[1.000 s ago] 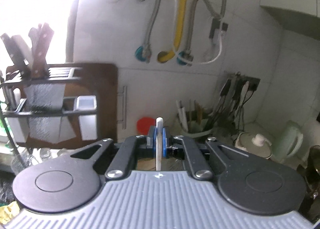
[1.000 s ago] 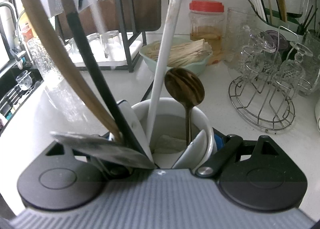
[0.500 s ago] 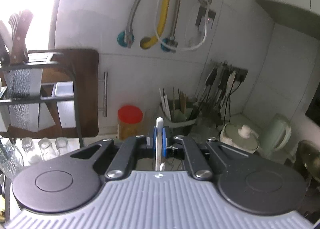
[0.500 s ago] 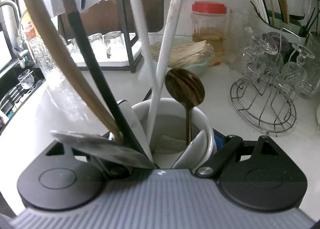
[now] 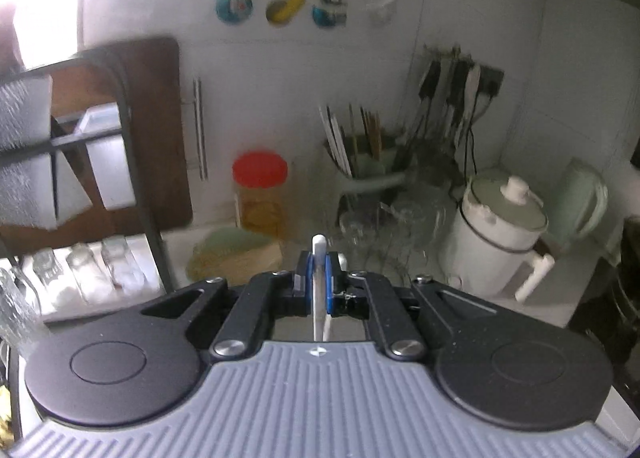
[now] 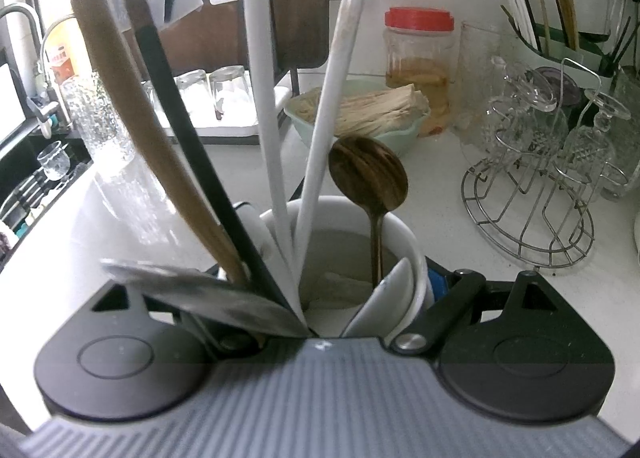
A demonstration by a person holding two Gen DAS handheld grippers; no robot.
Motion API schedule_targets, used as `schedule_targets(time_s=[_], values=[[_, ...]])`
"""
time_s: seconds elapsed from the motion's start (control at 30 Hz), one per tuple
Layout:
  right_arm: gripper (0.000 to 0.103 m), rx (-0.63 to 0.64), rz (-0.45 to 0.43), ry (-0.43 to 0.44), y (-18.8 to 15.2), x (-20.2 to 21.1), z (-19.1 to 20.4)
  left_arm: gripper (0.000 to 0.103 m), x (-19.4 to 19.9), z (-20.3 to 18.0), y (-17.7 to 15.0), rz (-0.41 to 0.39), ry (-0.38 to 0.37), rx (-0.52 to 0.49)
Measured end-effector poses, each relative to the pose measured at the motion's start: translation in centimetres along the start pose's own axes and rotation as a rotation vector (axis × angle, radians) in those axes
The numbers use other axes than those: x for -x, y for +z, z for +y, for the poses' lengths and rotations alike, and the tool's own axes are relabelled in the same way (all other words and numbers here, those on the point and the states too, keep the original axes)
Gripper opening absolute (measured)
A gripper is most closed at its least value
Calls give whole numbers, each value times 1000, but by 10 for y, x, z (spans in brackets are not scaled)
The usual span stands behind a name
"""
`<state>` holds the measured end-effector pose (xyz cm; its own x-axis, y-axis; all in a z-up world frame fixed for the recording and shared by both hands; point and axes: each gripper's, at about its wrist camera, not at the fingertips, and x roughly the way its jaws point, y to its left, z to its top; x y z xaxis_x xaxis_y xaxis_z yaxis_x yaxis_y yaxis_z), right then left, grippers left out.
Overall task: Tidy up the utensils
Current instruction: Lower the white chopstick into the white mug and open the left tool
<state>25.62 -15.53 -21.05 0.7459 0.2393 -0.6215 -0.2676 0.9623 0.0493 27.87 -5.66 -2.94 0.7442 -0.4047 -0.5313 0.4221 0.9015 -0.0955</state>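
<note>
At 9 o'clock of the right wrist view, a sink edge (image 6: 44, 161) holds a small glass; a dark rack (image 6: 294, 9) with upturned glasses beneath stands at 11 o'clock. Centre frame, the right gripper (image 6: 340, 282) is closed around a white utensil holder (image 6: 404, 234), its pads against the holder's 2 sides. Inside the holder, from left: a wooden handle (image 6: 120, 77), a black handle (image 6: 176, 105), 2 white handles (image 6: 264, 97), and a dark wooden spoon (image 6: 368, 173) standing bowl-up at the holder's 1 o'clock side. A green bowl (image 6: 404, 133) of pale sticks lies just beyond the holder at 12 o'clock, a red-lidded jar (image 6: 418, 45) behind it. A wire glass stand (image 6: 528, 217) sits at 3 o'clock.

On the left wrist view, the left gripper (image 5: 319, 282) is clamped narrowly on a thin white utensil handle (image 5: 319, 254), whose tip projects upright above the blue pads (image 5: 306, 278). A white kettle (image 5: 496, 242) stands at 3 o'clock.
</note>
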Motion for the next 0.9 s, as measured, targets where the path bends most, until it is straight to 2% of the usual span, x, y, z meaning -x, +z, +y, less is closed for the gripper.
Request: schedule_targets(time_s=[0.27,0.43,0.57,0.63,0.7,0.9], values=[[90,-3,3,0,1,0,0,7,-18,-6,-3,147,-31,-42],[90,2,24,1,3,-1,-1,7,-19,-8,1,198,-45,-57],[90,3,43,1,5,-3,0,8,-27,-4,3,286,-60,-25],[90,3,48,1,5,-3,0,16,-29,-2,3,310,-51,-11],[90,0,53,0,5,-3,0,43,-30,1,3,317,-43,-2],[90,-25,54,4,5,-3,-1,60,-20,1,6,276,-43,-25]])
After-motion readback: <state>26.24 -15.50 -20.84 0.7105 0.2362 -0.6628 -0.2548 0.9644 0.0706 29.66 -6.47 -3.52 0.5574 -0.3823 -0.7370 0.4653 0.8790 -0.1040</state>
